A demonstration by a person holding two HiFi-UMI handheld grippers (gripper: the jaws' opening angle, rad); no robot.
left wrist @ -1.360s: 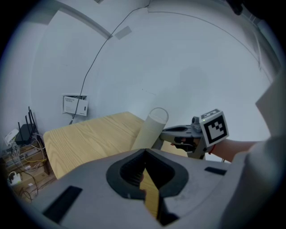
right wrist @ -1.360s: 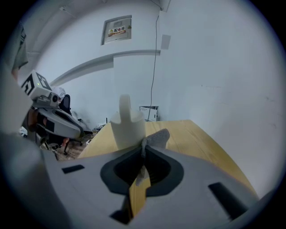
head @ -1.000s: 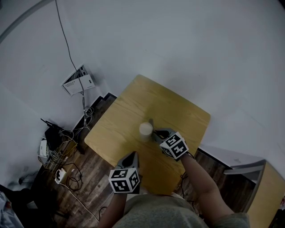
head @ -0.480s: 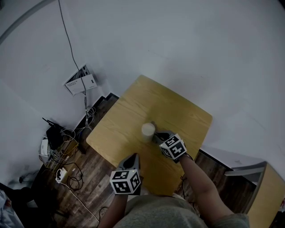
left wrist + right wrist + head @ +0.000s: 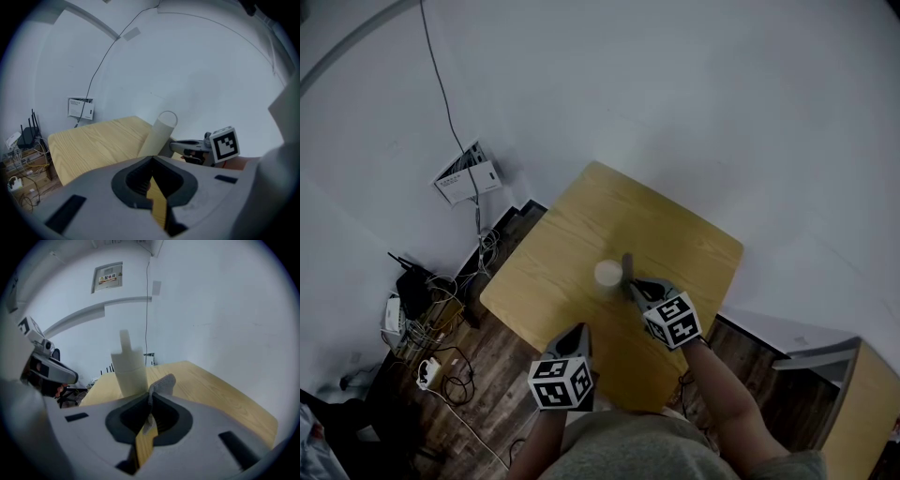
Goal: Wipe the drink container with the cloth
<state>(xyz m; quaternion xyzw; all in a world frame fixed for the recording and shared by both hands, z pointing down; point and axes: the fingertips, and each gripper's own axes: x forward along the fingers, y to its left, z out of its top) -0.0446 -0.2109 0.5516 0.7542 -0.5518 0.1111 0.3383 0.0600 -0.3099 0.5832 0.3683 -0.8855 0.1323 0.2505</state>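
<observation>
Right gripper view: the right gripper [image 5: 151,397] is clamped on a grey cloth [image 5: 161,383], which sticks up just beside the white cup [image 5: 129,369] standing upright on the wooden tabletop [image 5: 220,394]. The left gripper [image 5: 151,161], jaws together and empty, is apart from the cup.

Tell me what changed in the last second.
The right gripper, shut on the cloth, has drawn back slightly toward the person, the cloth now standing beside the cup. The cup stayed upright on the table. The left gripper stayed shut and empty near the table's edge.
</observation>
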